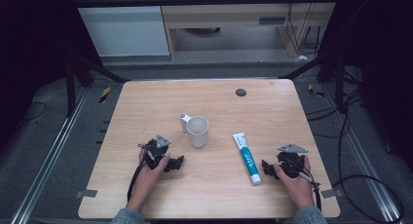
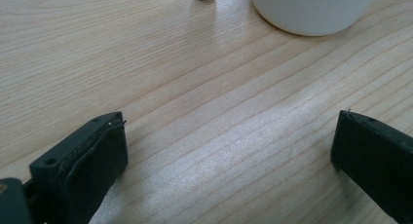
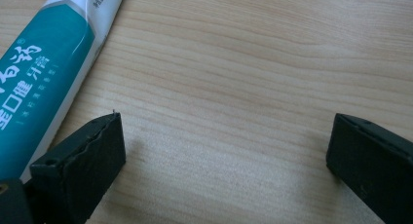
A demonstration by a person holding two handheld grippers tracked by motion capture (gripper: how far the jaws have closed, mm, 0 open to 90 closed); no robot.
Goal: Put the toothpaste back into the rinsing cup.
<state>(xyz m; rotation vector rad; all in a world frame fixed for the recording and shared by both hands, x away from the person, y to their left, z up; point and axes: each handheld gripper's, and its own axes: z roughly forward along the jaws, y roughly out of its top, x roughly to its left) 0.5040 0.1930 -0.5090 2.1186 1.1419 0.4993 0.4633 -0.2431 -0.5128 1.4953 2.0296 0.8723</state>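
A light wooden desk carries a white mug near its middle, and a small white cylinder lies just beside the mug on its far left side. To the right of the mug, a little apart from it, lies a toothpaste tube, white at the far end and teal along the body, with its cap end toward the person. A small dark round spot sits near the far edge of the desk.

The person's left hand holds the left tongs low on the desk, in front and left of the mug. In the left gripper view the tongs are spread wide, with bare wood between the jaws, and the bottom of the mug is ahead and to the right.

The right hand holds the right tongs just beside the near end of the tube. In the right gripper view these tongs are also spread wide and pinch nothing; the toothpaste tube lies along the outer side of the left jaw, not between the jaws.
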